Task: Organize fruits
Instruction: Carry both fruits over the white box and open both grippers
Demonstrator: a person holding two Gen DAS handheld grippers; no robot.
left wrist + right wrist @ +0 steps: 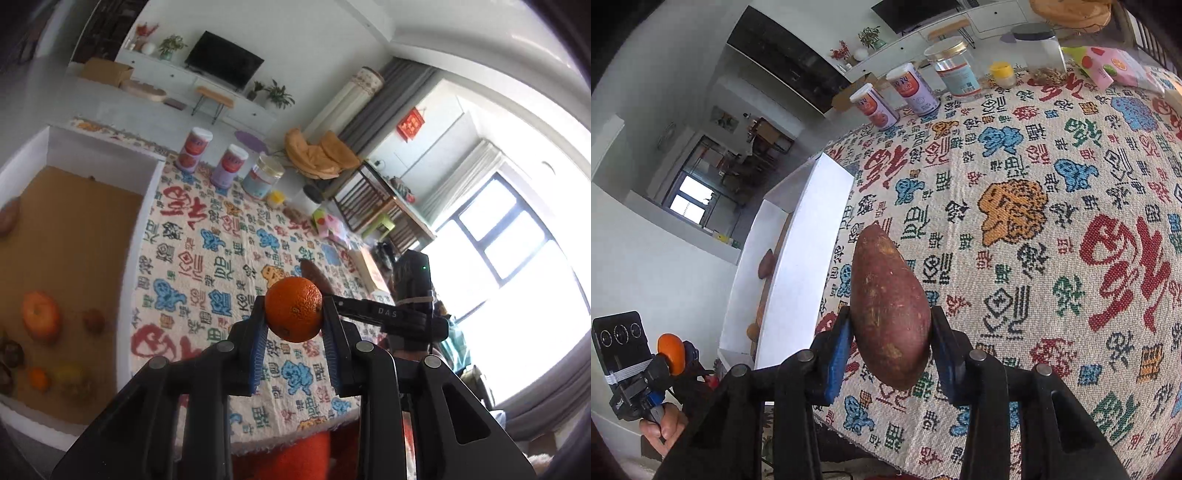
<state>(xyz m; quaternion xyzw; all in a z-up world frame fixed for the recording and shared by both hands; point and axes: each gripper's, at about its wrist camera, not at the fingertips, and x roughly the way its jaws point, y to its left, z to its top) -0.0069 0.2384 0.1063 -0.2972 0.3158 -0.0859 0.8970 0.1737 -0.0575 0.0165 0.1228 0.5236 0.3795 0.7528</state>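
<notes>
My left gripper (293,314) is shut on an orange (293,309) and holds it above the patterned tablecloth (221,236). It also shows in the right wrist view (670,354) at lower left. My right gripper (890,339) is shut on a reddish-brown sweet potato (888,310), held above the cloth. Its tip shows behind the orange in the left wrist view (314,275). A white box with a brown floor (70,236) stands at the left and holds a large orange fruit (40,314), a small orange (38,379), a sweet potato (7,218) and several darker fruits.
Two printed cans (194,149) (229,166), a clear jar (263,177) and a small yellow cup (276,199) stand at the table's far edge. A snack bag (1108,66) lies at far right. The box wall (801,258) stands left of the sweet potato.
</notes>
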